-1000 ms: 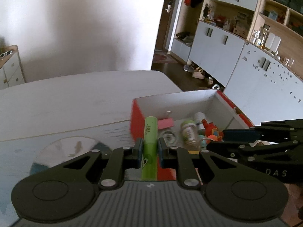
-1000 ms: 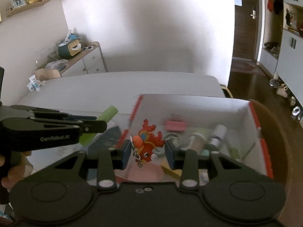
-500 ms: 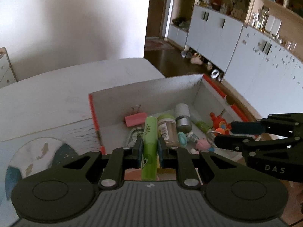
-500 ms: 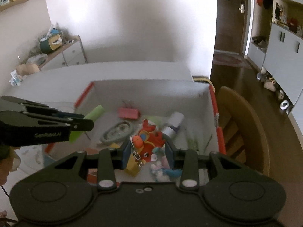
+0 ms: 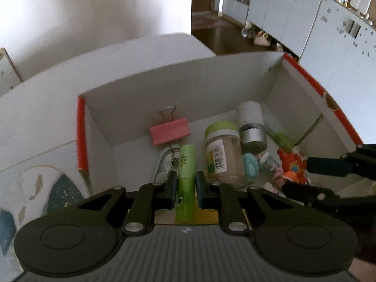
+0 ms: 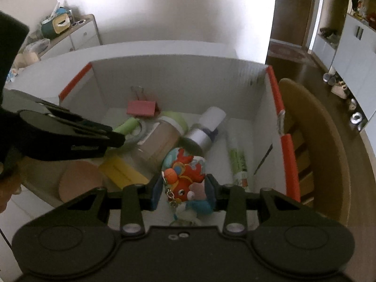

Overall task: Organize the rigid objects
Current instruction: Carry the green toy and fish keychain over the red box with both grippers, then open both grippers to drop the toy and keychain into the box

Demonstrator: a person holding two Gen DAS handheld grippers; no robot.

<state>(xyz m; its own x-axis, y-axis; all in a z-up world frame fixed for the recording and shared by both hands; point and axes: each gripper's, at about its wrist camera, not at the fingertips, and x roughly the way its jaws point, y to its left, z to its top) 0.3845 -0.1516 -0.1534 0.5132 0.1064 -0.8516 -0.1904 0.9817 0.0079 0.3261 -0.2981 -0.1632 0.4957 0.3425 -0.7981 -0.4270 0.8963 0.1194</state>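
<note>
A white cardboard box with red rims (image 5: 188, 87) (image 6: 178, 77) stands on the table. My left gripper (image 5: 185, 185) is shut on a green tube (image 5: 186, 164) and holds it inside the box, over its near left part; its tip also shows in the right wrist view (image 6: 128, 125). My right gripper (image 6: 183, 191) is shut on a red fish keychain toy (image 6: 183, 178) low inside the box at the near right; the toy also shows in the left wrist view (image 5: 292, 162). A pink binder clip (image 5: 169, 131), a green-lidded jar (image 5: 222, 150) and a white bottle (image 5: 251, 127) lie in the box.
More items lie in the box: a yellow block (image 6: 122, 171), a pink disc (image 6: 80, 183), a green-labelled tube (image 6: 237, 162). A wooden chair (image 6: 315, 150) stands right of the box. A fish-pattern mat (image 5: 40, 188) lies on the table at left.
Both grippers have moved forward and down into the box with their objects still held. The box now fills both views.
</note>
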